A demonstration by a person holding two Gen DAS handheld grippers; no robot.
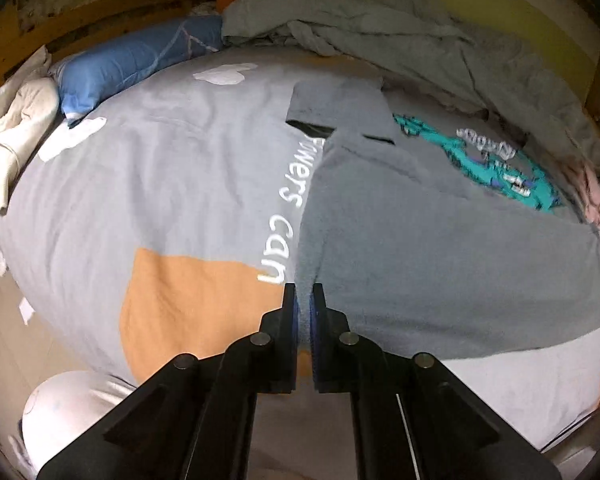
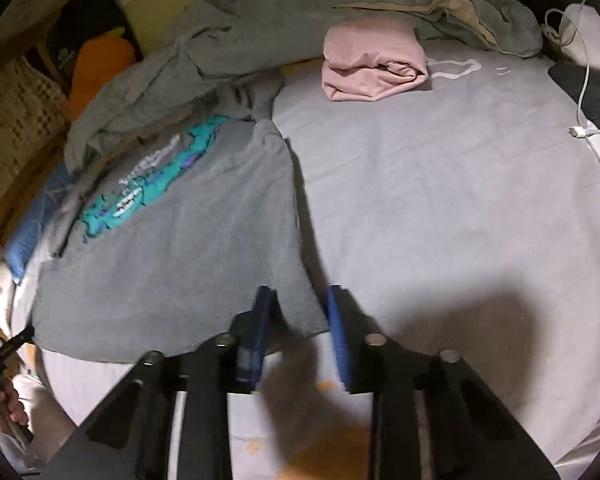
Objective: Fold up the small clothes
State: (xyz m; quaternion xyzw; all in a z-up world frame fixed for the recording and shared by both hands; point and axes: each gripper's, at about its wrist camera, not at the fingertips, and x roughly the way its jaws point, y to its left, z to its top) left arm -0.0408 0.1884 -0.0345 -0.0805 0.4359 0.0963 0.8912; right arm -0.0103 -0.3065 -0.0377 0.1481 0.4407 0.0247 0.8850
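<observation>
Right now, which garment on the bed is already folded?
The pink garment, bundled compactly further back. The grey T-shirt with teal print lies spread out, its edge in the left claw.

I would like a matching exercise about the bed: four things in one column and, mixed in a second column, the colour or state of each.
Things:
1. T-shirt
2. small folded garment
3. pillow
4. right gripper

States:
a. blue, at the edge of the bed
b. open, its fingers on either side of a shirt corner
c. grey with a teal print, spread out on the bed
d. pink, folded, lying apart from the shirt

Pairs: 1-c, 2-d, 3-a, 4-b
</observation>
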